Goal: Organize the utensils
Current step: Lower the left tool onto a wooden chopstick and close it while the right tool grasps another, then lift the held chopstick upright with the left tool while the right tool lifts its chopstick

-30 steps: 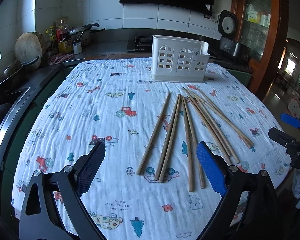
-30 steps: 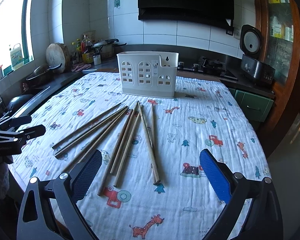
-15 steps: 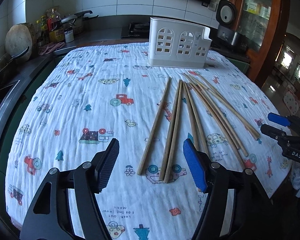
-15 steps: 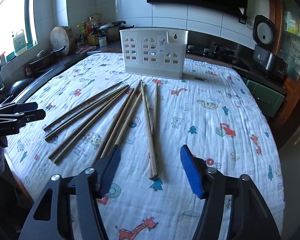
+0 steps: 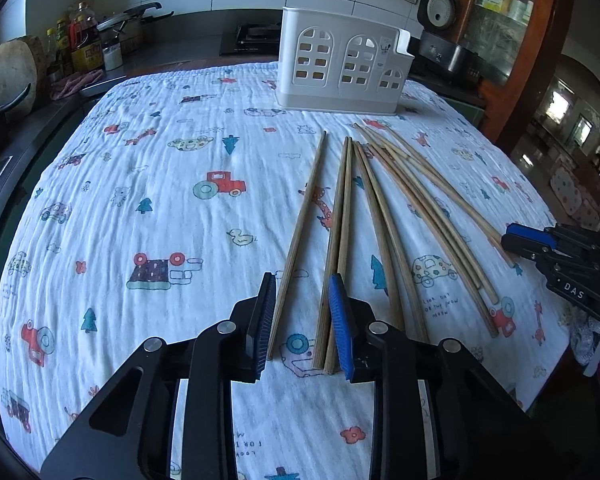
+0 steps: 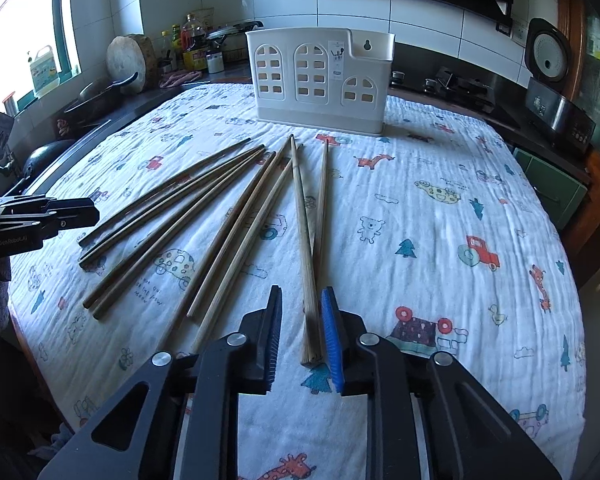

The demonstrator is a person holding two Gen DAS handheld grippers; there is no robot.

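Where the window light falls across the kitchen, a white muslin cloth (image 5: pixel 148 208) printed with tractors, trees and giraffes covers the tabletop (image 6: pixel 440 208), wrinkled in soft ridges. At its far end stands a white plastic utensil holder (image 5: pixel 340 72) with arched cut-out windows, upright and well apart from the wooden chopsticks (image 5: pixel 400 216) that lie fanned out on the cloth, their tips converging toward the holder.

The left gripper (image 5: pixel 302 320) sits low over the near ends of the leftmost chopsticks, its blue-padded jaws narrowed but still apart; one stick lies just beside the left pad and a pair lies against the right pad, and I cannot tell whether any is actually pinched. The right gripper (image 6: pixel 302 336) is likewise narrowed but not closed, with the butt ends of two crossed chopsticks (image 6: pixel 310 248) lying between its jaws, close to the blue right pad.

Behind the tabletop runs a dark counter (image 6: pixel 112 100) under white wall tiles, crowded with oil bottles (image 6: pixel 190 42), a round wooden chopping block (image 6: pixel 130 60) and a pan (image 6: pixel 100 96). A gas hob (image 6: pixel 452 82) and a rice cooker (image 6: pixel 548 56) sit along the back, beside a wooden glass-fronted cabinet (image 5: pixel 512 8).
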